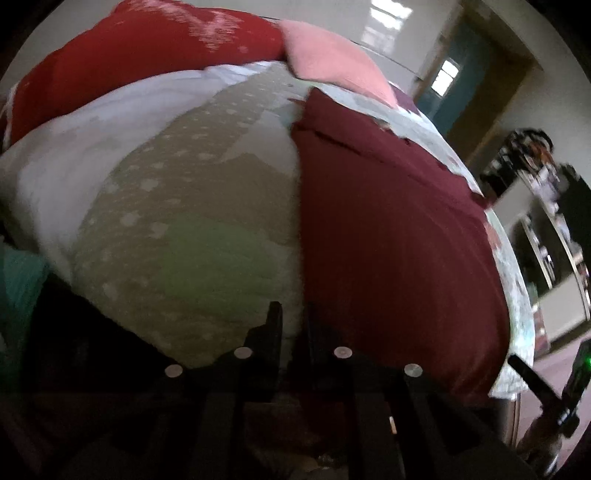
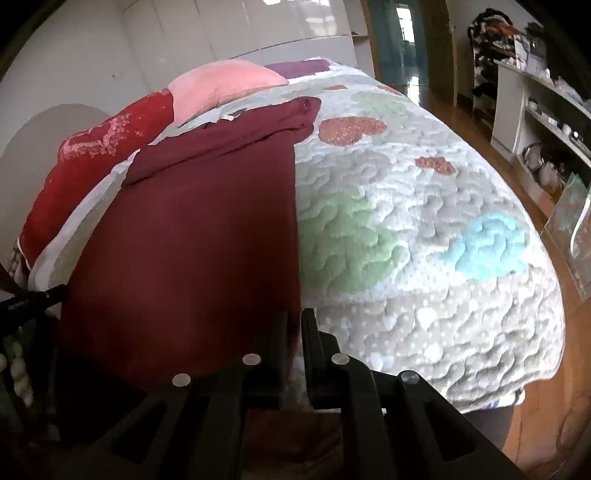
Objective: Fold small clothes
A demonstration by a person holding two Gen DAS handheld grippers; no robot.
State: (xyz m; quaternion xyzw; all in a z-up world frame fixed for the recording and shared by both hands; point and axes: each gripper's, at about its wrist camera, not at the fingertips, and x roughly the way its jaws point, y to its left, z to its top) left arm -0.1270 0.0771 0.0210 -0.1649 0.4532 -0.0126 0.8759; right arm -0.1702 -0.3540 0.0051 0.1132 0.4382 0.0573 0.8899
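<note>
Maroon garment [image 2: 192,236] lies flat on the quilted bedspread [image 2: 424,229], soft, light and limp. Right gripper [image 2: 293,332] and left gripper [image 1: 291,325], jaws nearly closed, each meet a near corner; whether cloth is pinched cannot be told. Corners suit grasping.

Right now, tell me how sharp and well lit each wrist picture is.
Left wrist view: motion-blurred and dim; the quilt and maroon garment look smeared, the left gripper nearly black. Right wrist view: sharp and brighter; the quilt's texture is crisp around the right gripper, with glare on the wardrobe doors. Both bulge from fisheye distortion.
</note>
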